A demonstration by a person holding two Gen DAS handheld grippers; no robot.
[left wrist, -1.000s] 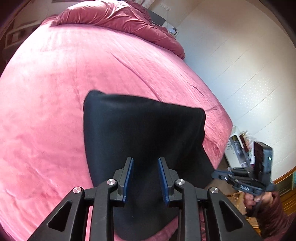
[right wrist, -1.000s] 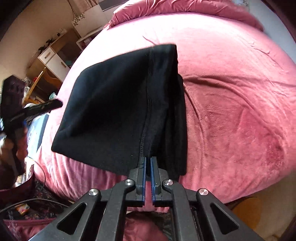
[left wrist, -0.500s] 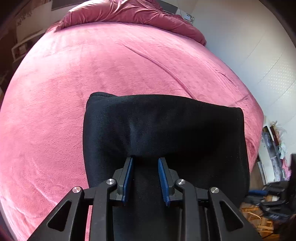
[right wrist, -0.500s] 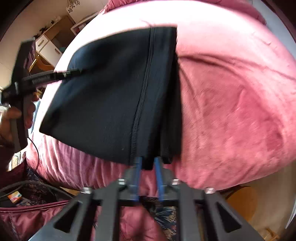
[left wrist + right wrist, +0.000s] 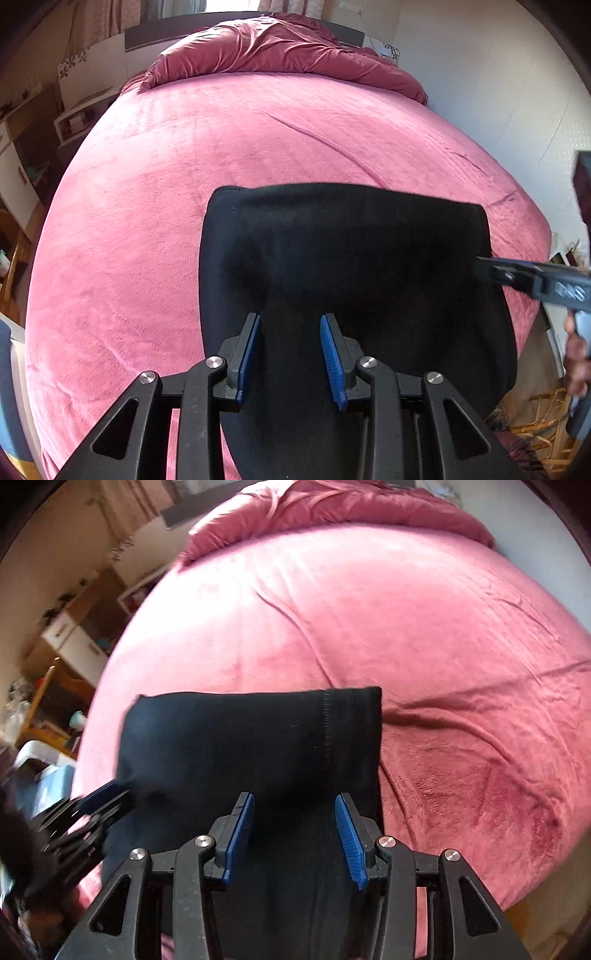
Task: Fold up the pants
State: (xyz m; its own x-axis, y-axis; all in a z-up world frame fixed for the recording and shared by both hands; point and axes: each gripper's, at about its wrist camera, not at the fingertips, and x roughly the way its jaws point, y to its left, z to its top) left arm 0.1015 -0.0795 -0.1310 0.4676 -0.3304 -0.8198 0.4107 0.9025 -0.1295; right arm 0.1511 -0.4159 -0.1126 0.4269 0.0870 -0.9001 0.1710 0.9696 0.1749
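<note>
Now released, both grippers opening, pants [image 5: 354, 258] flatter

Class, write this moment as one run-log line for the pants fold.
left tongs: opening, over pants | right tongs: opening, over pants | pants: folded, flat on pink bed

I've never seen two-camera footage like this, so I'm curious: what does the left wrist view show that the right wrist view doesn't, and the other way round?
Only the left wrist view shows the white wall beside the bed. Only the right wrist view shows the stitched seam on the cloth and a wooden cabinet with white drawers. Both show the folded black pants lying on the pink plush bedspread, with blue-padded jaws opening above them.
</note>
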